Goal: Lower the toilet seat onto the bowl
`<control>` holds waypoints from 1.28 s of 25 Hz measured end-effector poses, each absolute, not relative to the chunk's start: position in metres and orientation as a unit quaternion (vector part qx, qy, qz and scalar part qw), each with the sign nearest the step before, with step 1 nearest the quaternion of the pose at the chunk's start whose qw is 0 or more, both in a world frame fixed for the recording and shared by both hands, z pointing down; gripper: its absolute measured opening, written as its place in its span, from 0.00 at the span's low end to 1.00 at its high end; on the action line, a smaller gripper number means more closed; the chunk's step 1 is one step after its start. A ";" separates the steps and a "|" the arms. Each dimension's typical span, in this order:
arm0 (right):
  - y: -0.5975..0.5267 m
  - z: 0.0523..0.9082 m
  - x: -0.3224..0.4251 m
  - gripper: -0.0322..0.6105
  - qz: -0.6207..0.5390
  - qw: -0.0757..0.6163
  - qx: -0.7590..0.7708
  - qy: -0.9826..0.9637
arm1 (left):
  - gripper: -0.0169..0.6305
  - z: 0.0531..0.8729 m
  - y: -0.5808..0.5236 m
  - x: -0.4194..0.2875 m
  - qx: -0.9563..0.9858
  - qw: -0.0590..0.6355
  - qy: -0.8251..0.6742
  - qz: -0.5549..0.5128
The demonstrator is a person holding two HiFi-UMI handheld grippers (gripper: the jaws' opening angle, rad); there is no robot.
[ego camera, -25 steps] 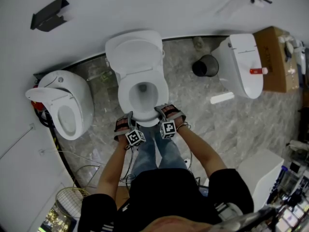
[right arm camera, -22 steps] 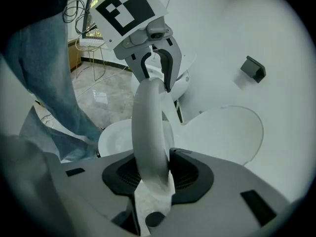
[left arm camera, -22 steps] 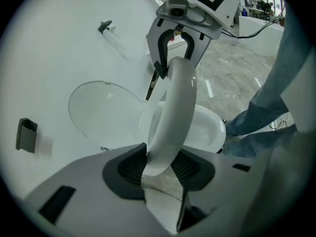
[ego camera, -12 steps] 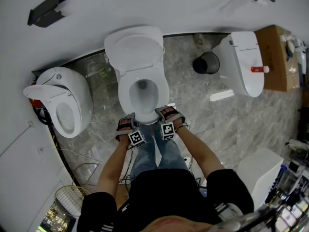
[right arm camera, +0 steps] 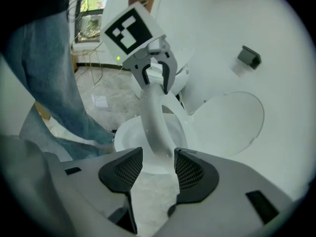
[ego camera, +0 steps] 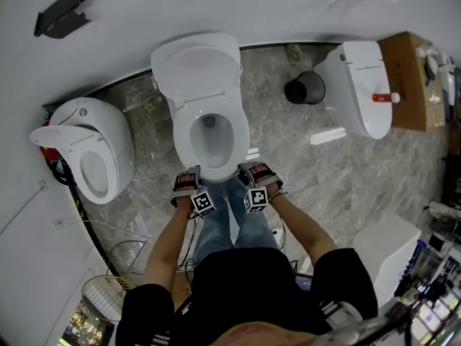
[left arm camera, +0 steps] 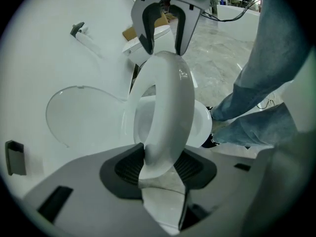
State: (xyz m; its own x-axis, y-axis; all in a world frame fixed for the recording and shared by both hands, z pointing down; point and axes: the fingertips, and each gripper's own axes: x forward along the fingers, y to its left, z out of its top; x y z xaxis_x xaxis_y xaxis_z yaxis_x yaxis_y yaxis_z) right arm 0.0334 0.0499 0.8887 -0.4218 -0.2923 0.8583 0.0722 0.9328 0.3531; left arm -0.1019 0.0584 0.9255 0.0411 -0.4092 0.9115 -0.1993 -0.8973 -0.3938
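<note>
- Nearest to me, the person stood in dark sleeves and blue jeans (ego camera: 230,222), arms stretched down with a tool in each hand.
- The left gripper (ego camera: 187,181) sat at the front edge of the toilet seat (ego camera: 241,132), on its left side. Its own camera showed the fingers (left arm camera: 131,167) opening, with the white ring (left arm camera: 168,112) filling the space between them and both pads lying against it.
- The right gripper (ego camera: 256,173) sat at the same front edge, just beside the other. Its fingers (right arm camera: 192,172) were opening too. They straddled the seat (right arm camera: 153,122), with a sliver of room on either side, so they no longer clamped it.
- The seat lay folded down over the bowl (ego camera: 210,141). I could not tell whether its front rim touched the porcelain all the way.
- Behind it, the lid (ego camera: 196,67) stood up against the white wall (ego camera: 216,6).
- The marble floor (ego camera: 324,186) spread out around the pedestal.
- To the left stood a second toilet (ego camera: 115,150), its seat raised.
- To the right stood a third toilet (ego camera: 360,89), with a dark bin (ego camera: 304,90) between it and the middle one.
- Farthest right stood a cardboard box (ego camera: 410,81), and a dark bracket (ego camera: 61,16) hung on the wall at far left.
</note>
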 end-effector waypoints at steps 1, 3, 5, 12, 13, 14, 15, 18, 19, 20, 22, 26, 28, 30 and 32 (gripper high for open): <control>0.054 0.885 0.043 0.38 -0.123 0.529 0.089 -0.835 | 0.32 0.926 0.059 -0.102 -0.717 0.080 0.212 -0.660; 0.059 0.878 0.061 0.39 0.031 0.505 0.159 -0.848 | 0.32 0.928 0.060 -0.101 -0.715 0.082 0.209 -0.662; 0.061 0.882 0.075 0.39 0.237 0.439 0.239 -0.834 | 0.32 0.930 0.062 -0.102 -0.714 0.084 0.207 -0.664; 0.055 0.914 0.073 0.38 0.700 0.078 0.340 -0.623 | 0.34 0.939 0.067 -0.099 -0.711 0.083 0.194 -0.670; 0.052 0.920 0.077 0.38 0.734 0.025 0.356 -0.577 | 0.34 0.941 0.069 -0.099 -0.710 0.083 0.190 -0.673; 0.050 0.925 0.081 0.38 0.756 -0.016 0.374 -0.537 | 0.35 0.942 0.070 -0.098 -0.711 0.082 0.187 -0.673; 0.048 0.930 0.085 0.38 0.768 -0.043 0.388 -0.508 | 0.35 0.944 0.072 -0.097 -0.712 0.080 0.184 -0.672; 0.046 0.941 0.084 0.36 0.775 -0.076 0.400 -0.484 | 0.36 0.946 0.073 -0.097 -0.715 0.078 0.178 -0.672; 0.046 0.941 0.082 0.35 0.778 -0.076 0.401 -0.478 | 0.36 0.947 0.074 -0.097 -0.714 0.078 0.177 -0.673; 0.046 0.940 0.079 0.34 0.780 -0.075 0.400 -0.474 | 0.36 0.948 0.075 -0.097 -0.714 0.079 0.177 -0.673; 0.044 0.939 0.075 0.30 0.780 -0.075 0.395 -0.479 | 0.36 0.950 0.077 -0.096 -0.714 0.082 0.176 -0.673; 0.041 0.945 0.070 0.25 0.775 -0.060 0.389 -0.494 | 0.36 0.954 0.078 -0.100 -0.709 0.092 0.176 -0.677; 0.043 0.953 0.071 0.26 0.775 -0.057 0.387 -0.496 | 0.36 0.954 0.082 -0.107 -0.701 0.078 0.186 -0.684; 0.045 0.956 0.072 0.26 0.773 -0.050 0.392 -0.497 | 0.36 0.953 0.088 -0.123 -0.687 0.041 0.220 -0.691; 0.045 0.957 0.073 0.26 0.768 -0.046 0.398 -0.499 | 0.37 0.952 0.099 -0.146 -0.670 -0.028 0.267 -0.692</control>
